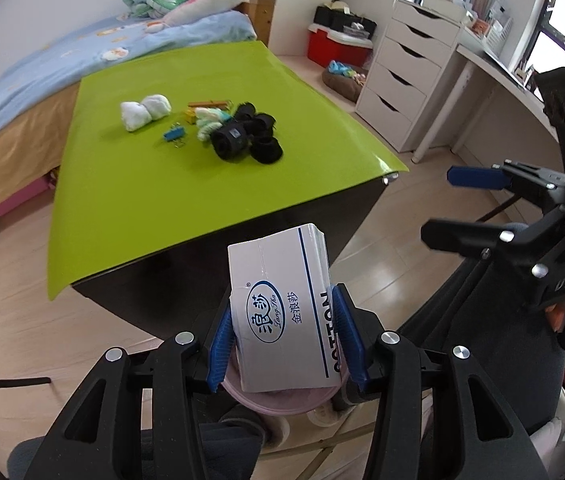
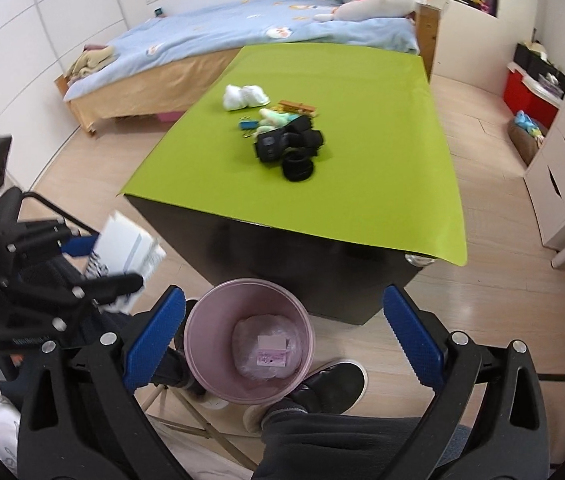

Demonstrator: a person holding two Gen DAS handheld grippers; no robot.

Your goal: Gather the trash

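Observation:
My left gripper (image 1: 284, 340) is shut on a white cotton box (image 1: 282, 312) with blue print and holds it just above the pink trash bin (image 1: 282, 402), whose rim shows below the box. In the right wrist view the box (image 2: 126, 256) sits in the left gripper at the left, beside the bin (image 2: 202, 344). The bin stands on the floor in front of the table and holds a plastic bag and paper scraps (image 2: 270, 350). My right gripper (image 2: 282, 336) is open and empty, its fingers on either side of the bin from above. It also shows in the left wrist view (image 1: 442, 208).
A green-topped table (image 2: 362, 184) carries white tissue wads (image 2: 244, 96), black rolls (image 2: 290, 146), a blue binder clip (image 2: 247, 123), a pale green soft item (image 2: 274, 117) and a wooden piece (image 2: 298, 107). A bed (image 2: 242, 36) stands behind, white drawers (image 2: 562, 184) to the right. A shoe (image 2: 334, 384) is beside the bin.

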